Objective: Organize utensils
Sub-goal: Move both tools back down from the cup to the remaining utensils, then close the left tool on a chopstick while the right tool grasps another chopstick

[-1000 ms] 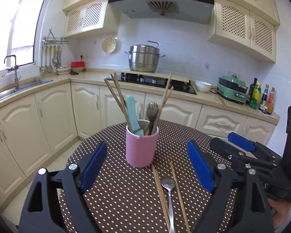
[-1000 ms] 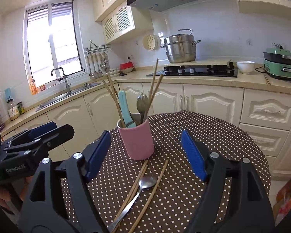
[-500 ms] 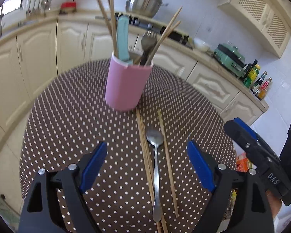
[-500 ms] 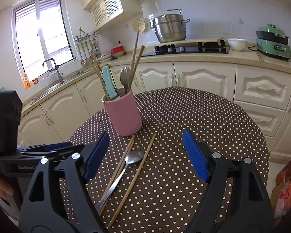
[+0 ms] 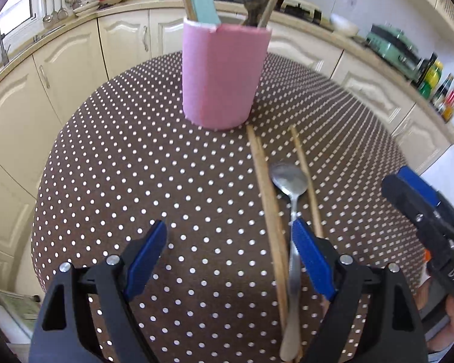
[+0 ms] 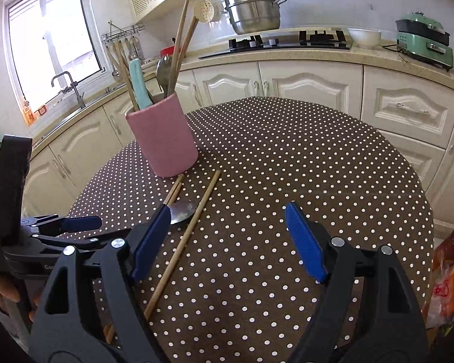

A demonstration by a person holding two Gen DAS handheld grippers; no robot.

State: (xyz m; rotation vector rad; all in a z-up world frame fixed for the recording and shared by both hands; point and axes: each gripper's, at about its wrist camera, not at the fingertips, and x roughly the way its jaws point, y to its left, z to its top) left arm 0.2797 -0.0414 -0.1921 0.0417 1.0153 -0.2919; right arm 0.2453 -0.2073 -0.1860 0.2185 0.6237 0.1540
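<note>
A pink utensil cup stands on the round brown polka-dot table, holding chopsticks, a teal handle and a metal utensil. In front of it lie a metal spoon, a pair of wooden chopsticks on its left and a single chopstick on its right. My left gripper is open, low over the table, its right finger over the spoon handle. My right gripper is open and empty, to the right of the utensils.
Cream kitchen cabinets and a counter ring the table, with a sink at left, a hob with a steel pot, a green appliance and bottles at right. An orange packet lies beyond the table's right edge.
My left gripper has moved forward and down toward the table, closing in on the spoon and chopsticks. My right gripper has moved a little closer to the table. Both stay open.
</note>
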